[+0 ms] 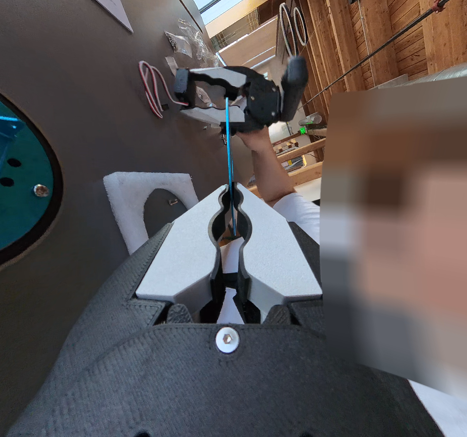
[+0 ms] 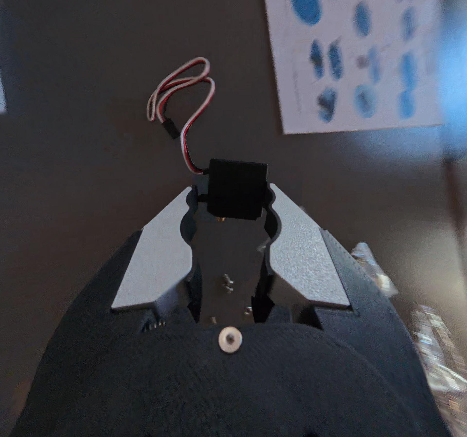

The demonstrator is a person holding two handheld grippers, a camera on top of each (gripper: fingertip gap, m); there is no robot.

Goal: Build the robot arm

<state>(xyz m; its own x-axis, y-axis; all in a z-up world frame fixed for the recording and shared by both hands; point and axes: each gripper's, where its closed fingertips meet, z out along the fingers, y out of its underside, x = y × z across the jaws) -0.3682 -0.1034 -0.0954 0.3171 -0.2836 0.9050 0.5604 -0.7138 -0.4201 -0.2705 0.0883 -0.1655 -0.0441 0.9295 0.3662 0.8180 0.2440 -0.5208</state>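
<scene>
My left gripper (image 1: 231, 188) is shut on a thin blue plate (image 1: 228, 146) seen edge-on. The plate's far end reaches up between the fingers of my right gripper (image 1: 185, 93), which is held by a hand above the dark table. I cannot tell whether the plate touches it. My right gripper (image 2: 232, 188) is shut on a small black servo (image 2: 237, 192), which also shows in the left wrist view (image 1: 182, 83). The servo's red, white and black wire (image 2: 182, 91) hangs in a loop with a black plug at its end.
A teal round plate (image 1: 22, 197) with holes and a screw lies at the left. A white foam piece (image 1: 126, 197) with a cut-out lies near my left gripper. A paper sheet (image 2: 353, 50), clear plastic bags (image 1: 187, 37) and loose screws (image 2: 227, 283) lie on the table. There is about 25 cm between the tips of the two grippers. The left tips stand about 8 cm off the white foam piece (image 1: 126, 197).
</scene>
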